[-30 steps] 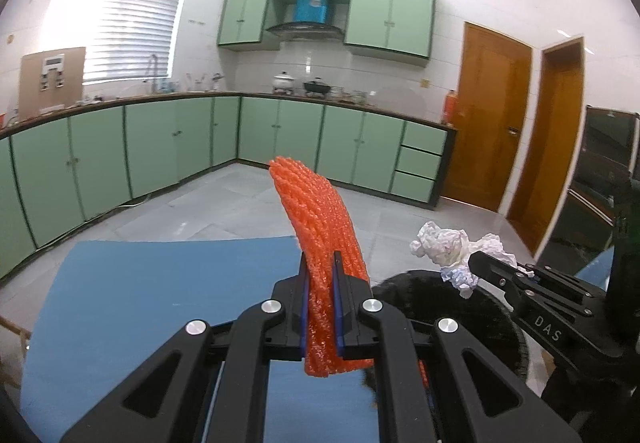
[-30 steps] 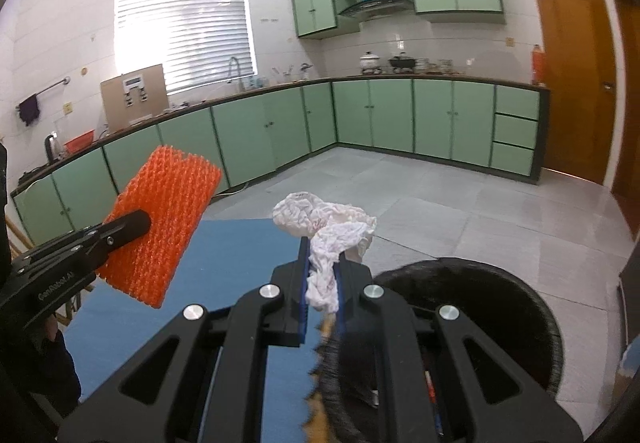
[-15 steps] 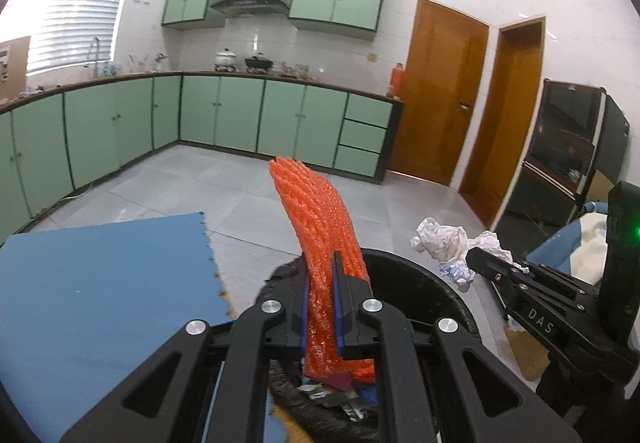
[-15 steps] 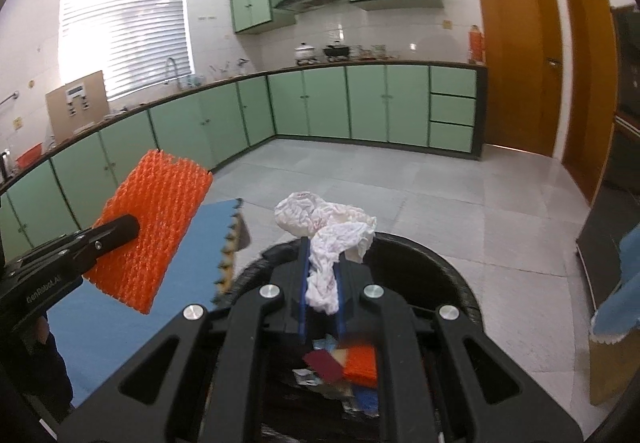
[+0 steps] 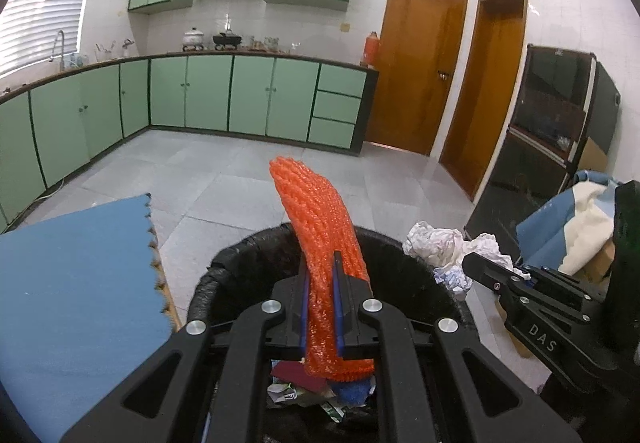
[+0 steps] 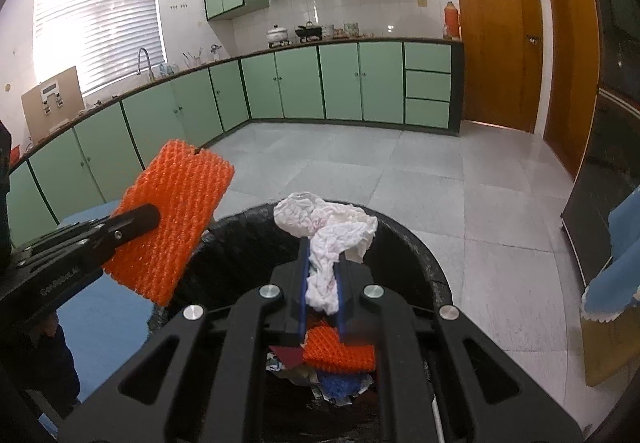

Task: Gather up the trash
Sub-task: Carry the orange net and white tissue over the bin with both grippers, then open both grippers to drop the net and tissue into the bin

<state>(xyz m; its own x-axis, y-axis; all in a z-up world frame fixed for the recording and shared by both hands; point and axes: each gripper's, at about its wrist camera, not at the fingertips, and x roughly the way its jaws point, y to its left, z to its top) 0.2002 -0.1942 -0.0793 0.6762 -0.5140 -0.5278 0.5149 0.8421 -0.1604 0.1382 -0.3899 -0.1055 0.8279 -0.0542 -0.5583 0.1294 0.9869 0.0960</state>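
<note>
Only rightward: orange mesh (image 6: 340, 353) inside black bin (image 6: 416, 243).

The trash bin (image 5: 224, 275) shows only its far rim and part of its black liner in both wrist views; its near side is covered by the gripper bodies and cut off by the lower picture edge. The scraps inside it (image 6: 336, 383) are too jumbled and shadowed to name (one orange mesh piece (image 6: 340, 351) stands out). The lower end of the orange foam net (image 5: 320, 243) is partly hidden between the fingers of the left gripper (image 5: 321, 307). The small items on the counter's far edge (image 5: 264, 41) are too small to identify.
</note>
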